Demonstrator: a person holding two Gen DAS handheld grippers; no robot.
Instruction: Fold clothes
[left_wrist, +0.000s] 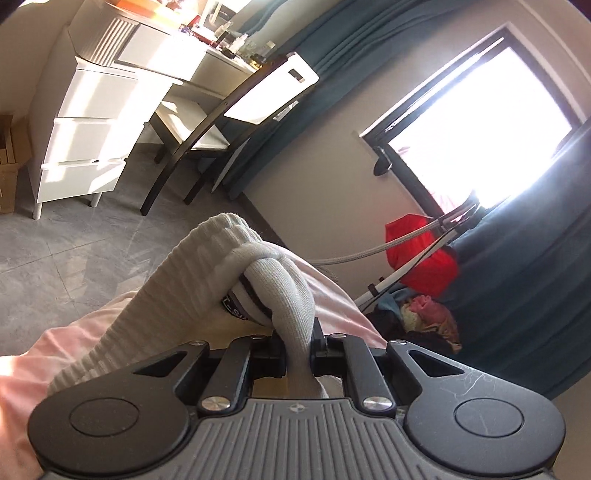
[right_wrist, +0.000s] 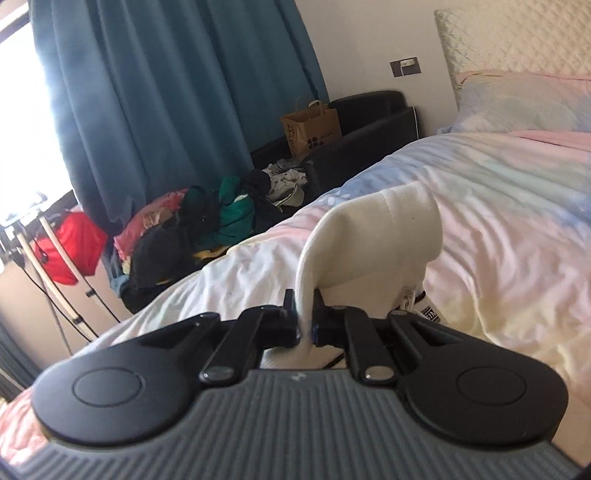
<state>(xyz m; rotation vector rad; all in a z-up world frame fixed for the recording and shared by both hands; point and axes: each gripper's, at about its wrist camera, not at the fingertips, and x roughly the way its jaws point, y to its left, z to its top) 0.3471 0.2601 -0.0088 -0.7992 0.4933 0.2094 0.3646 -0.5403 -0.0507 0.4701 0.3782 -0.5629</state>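
Two grippers pinch a white sock above the bed

The left gripper (left_wrist: 298, 345) is pressed together on a bunched part of the white sock (left_wrist: 207, 280), and the right gripper (right_wrist: 303, 317) pinches the sock's (right_wrist: 388, 236) smooth end. The sock hangs just over the bed (right_wrist: 498, 221), which has a soft pink, blue and white cover with wrinkles. To do this well, I think both grippers should keep a firm hold, bring the two ends together, and lay the sock down flat so it does not twist. Near the bed are teal curtains (right_wrist: 166, 92), a bright window (left_wrist: 480, 125), a pile of clothes (right_wrist: 192, 229), a brown paper bag (right_wrist: 312, 129), white drawers (left_wrist: 88, 136) and a chair (left_wrist: 229, 110).
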